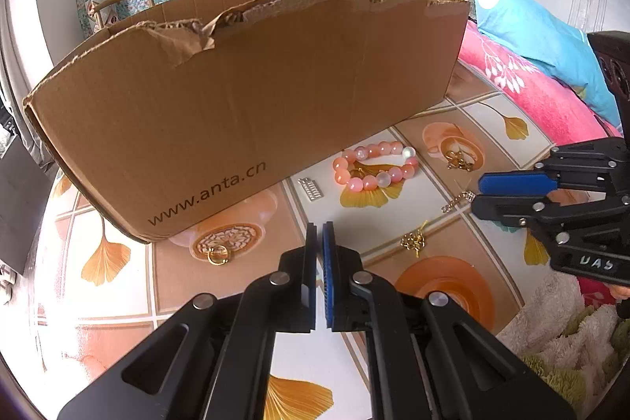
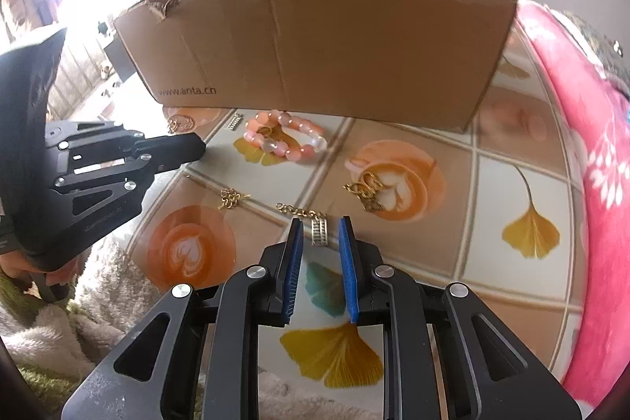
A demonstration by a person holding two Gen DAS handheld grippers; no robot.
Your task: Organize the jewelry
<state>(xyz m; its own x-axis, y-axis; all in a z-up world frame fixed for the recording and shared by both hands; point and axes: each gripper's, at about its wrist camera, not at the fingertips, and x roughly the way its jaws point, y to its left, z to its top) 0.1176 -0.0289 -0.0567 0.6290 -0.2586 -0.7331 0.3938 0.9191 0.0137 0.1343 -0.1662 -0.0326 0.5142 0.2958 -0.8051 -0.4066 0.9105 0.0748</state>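
Jewelry lies on a tablecloth printed with leaves and coffee cups, in front of an open cardboard box [image 1: 236,97] [image 2: 315,46]. A pink bead bracelet [image 1: 374,164] [image 2: 285,138] sits close to the box. My right gripper [image 2: 321,223] [image 1: 478,193] is open, and a silver band ring [image 2: 319,232] lies between its tips, untouched by the pads. A gold chain [image 2: 299,210] [image 1: 458,201] runs left from the ring. My left gripper [image 1: 319,225] [image 2: 202,146] is shut and empty, hovering over the cloth. A gold knot pendant [image 1: 414,243] [image 2: 230,199] lies between the two grippers.
A gold cluster [image 1: 458,160] [image 2: 366,189] rests on a printed coffee cup. A small silver clasp [image 1: 311,188] [image 2: 234,122] and a gold hoop [image 1: 217,256] [image 2: 173,124] lie near the box. A pink blanket [image 2: 571,164] borders the right; a fuzzy blanket [image 1: 551,325] covers the near edge.
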